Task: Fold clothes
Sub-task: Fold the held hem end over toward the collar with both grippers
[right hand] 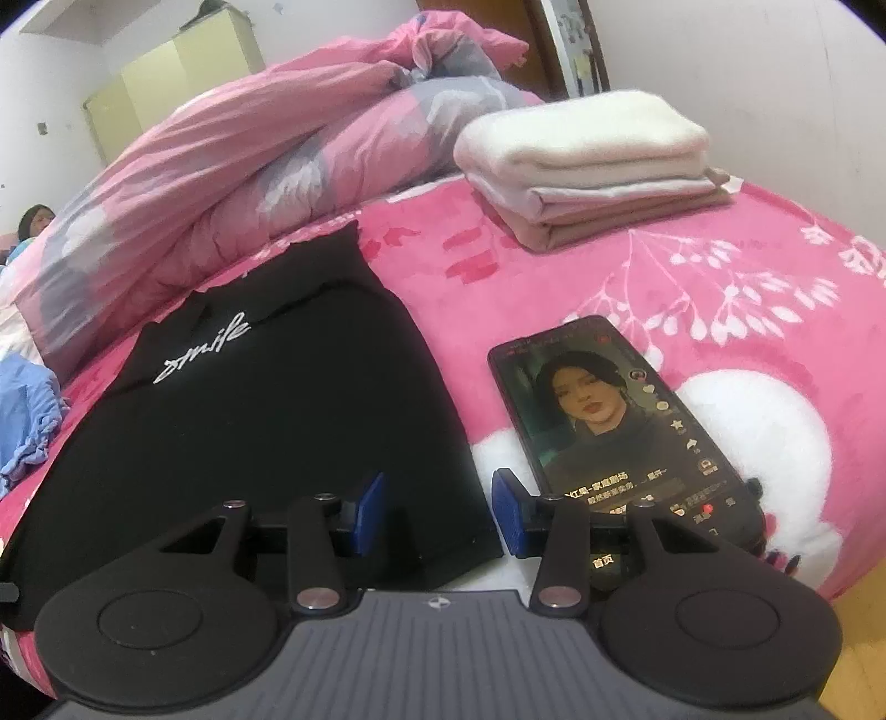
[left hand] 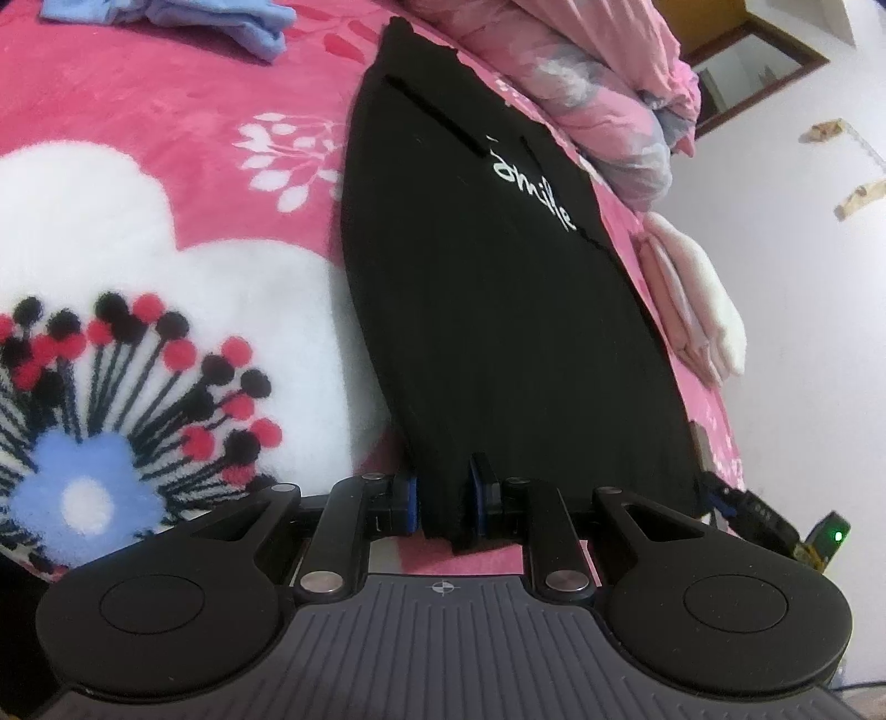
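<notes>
A black garment [left hand: 498,310] with a white handwritten word on it lies flat on a bed covered by a pink blanket [left hand: 138,111] that has a large white flower pattern.

In the left wrist view the left gripper [left hand: 446,501] is closed on the near edge of the garment: the dark cloth is bunched between its two blue pads [left hand: 477,495] and pinched there. The rest of the garment stretches away from the gripper across the blanket toward a rumpled pink quilt [left hand: 587,83] at the far side. A crumpled blue garment [left hand: 221,22] sits at the far left of that view, well apart from the black one. A folded stack of pale cloth [left hand: 698,310] lies to the right, near the bed's edge.

In the right wrist view the right gripper [right hand: 437,512] is open, its jaws standing apart above the near right corner of the black garment [right hand: 266,410]; the pads do not press on the cloth. Just right of that corner a phone [right hand: 614,437] lies face up on the blanket with its screen lit, and its near end is partly hidden behind the gripper's right finger. The folded stack [right hand: 587,160] sits farther back, beside the quilt [right hand: 249,160].
</notes>
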`<state>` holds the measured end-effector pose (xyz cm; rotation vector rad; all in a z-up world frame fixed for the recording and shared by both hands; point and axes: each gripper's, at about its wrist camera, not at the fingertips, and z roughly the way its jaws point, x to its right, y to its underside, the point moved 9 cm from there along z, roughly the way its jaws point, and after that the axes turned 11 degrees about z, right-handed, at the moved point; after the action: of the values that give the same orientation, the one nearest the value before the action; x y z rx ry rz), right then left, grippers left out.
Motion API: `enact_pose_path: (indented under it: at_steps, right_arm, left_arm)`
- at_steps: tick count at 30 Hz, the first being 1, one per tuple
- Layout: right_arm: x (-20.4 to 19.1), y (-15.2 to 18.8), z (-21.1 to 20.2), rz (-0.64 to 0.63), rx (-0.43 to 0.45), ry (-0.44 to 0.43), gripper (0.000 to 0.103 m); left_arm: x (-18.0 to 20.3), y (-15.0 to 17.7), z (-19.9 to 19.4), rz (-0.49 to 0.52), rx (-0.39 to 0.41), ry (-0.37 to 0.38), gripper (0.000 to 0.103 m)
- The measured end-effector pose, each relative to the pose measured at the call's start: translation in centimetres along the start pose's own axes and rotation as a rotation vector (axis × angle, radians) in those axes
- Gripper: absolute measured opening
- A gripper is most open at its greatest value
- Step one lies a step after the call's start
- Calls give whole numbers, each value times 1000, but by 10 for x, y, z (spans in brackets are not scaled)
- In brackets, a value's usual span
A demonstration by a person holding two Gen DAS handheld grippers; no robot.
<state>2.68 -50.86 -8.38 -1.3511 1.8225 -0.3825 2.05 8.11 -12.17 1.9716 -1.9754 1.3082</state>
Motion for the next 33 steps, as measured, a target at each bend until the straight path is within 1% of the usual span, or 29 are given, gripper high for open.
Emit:
enact_pose_path:
  at_steps: [2, 7, 10, 13, 15, 16, 17, 18, 19, 21, 22, 23, 24, 25, 28, 30, 33]
  right_arm:
    - [2, 1, 0, 19, -13, 3, 45]
    - [8, 4, -7, 103, -46, -16, 45]
    - [12, 3, -8, 147, -41, -32, 45]
    - [15, 1, -4, 190, -33, -47, 45]
    - [15, 1, -2, 213, -32, -59, 45]
    - [14, 2, -3, 217, -40, -72, 44]
    - [13, 2, -3, 221, -48, -86, 36]
    - [12, 3, -4, 224, -56, -100, 32]
    - [13, 5, -4, 232, -62, -105, 29]
    - [14, 7, -2, 234, -59, -103, 28]
    - [14, 8, -1, 236, -55, -104, 26]
    - [14, 8, 0, 249, -53, -117, 20]
    - [14, 8, 0, 263, -51, -132, 15]
    - [14, 8, 0, 277, -49, -147, 7]
    - [10, 6, -7, 313, -24, -209, 5]
    - [6, 4, -18, 325, 4, -243, 5]
    - [-2, -2, -36, 342, 43, -300, 5]
  left_arm:
    - [0, 1, -1, 2, -5, 4, 18]
    - [-4, 4, -1, -38, -15, 36, 18]
    - [-6, 4, 0, -53, -17, 48, 18]
    - [-4, 4, 2, -40, -17, 39, 18]
    - [-1, 3, 2, -8, -18, 20, 17]
    - [0, 4, 1, 11, -17, 10, 17]
    - [1, 4, 1, 29, -16, 1, 17]
    - [2, 4, 1, 41, -13, -9, 17]
    - [2, 4, 2, 48, -9, -17, 17]
    - [4, 4, 3, 59, -1, -36, 16]
    - [4, 3, 3, 66, 2, -49, 11]
    - [5, 2, 3, 75, 5, -67, 6]
    - [7, 1, 1, 87, 11, -88, 6]
    - [10, 0, 0, 102, 21, -107, 4]
    - [20, -7, -13, 138, 82, -130, 3]
    - [27, -14, -26, 139, 125, -118, 3]
    - [36, -22, -43, 147, 167, -97, 2]
